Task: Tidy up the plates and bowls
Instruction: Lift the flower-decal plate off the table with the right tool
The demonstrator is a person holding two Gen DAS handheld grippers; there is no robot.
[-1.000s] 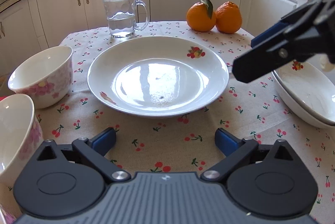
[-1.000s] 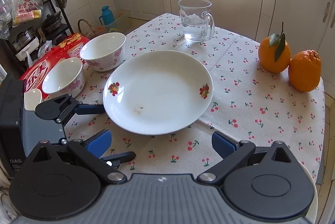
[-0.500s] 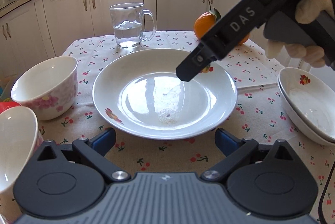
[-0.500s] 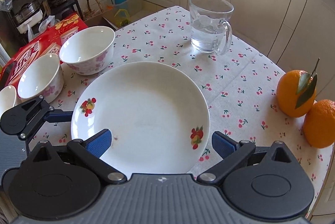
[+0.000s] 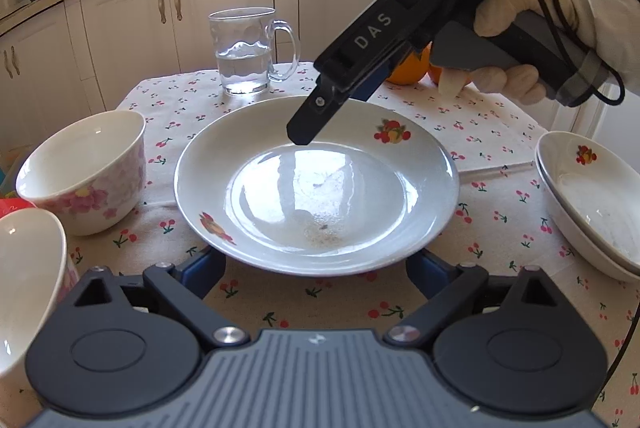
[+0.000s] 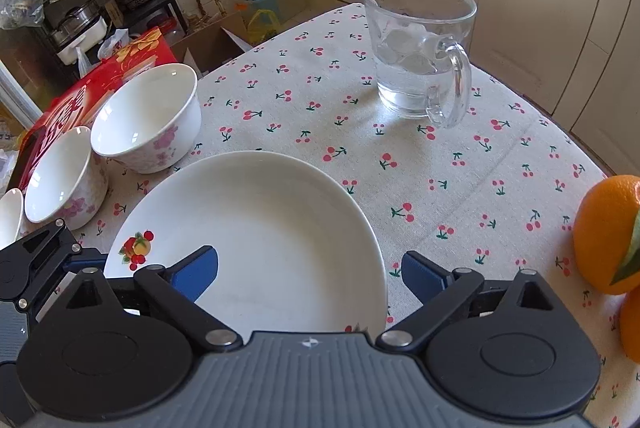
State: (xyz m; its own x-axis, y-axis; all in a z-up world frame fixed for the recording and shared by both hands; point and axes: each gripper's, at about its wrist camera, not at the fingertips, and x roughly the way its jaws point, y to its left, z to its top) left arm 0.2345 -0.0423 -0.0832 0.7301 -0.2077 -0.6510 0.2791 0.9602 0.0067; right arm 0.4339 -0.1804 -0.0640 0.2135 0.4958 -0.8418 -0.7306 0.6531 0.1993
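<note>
Low in the left wrist view your left gripper (image 5: 316, 268) stands wide, its jaws just narrowed, flanking the near rim of the shallow white ceramic plate with fruit motifs (image 5: 420, 163) without visibly pinching it. Mid-frame, your right gripper (image 6: 310, 268) hangs spread over the same plate, one pad above its basin, jaws likewise just closing, nothing gripped. You seem to be starting the pickup: seat a pad under the rim, clamp, then carry it to the stacked white dishes (image 5: 592, 195) at right; the flowered white bowls (image 5: 86, 167) wait at left.
</note>
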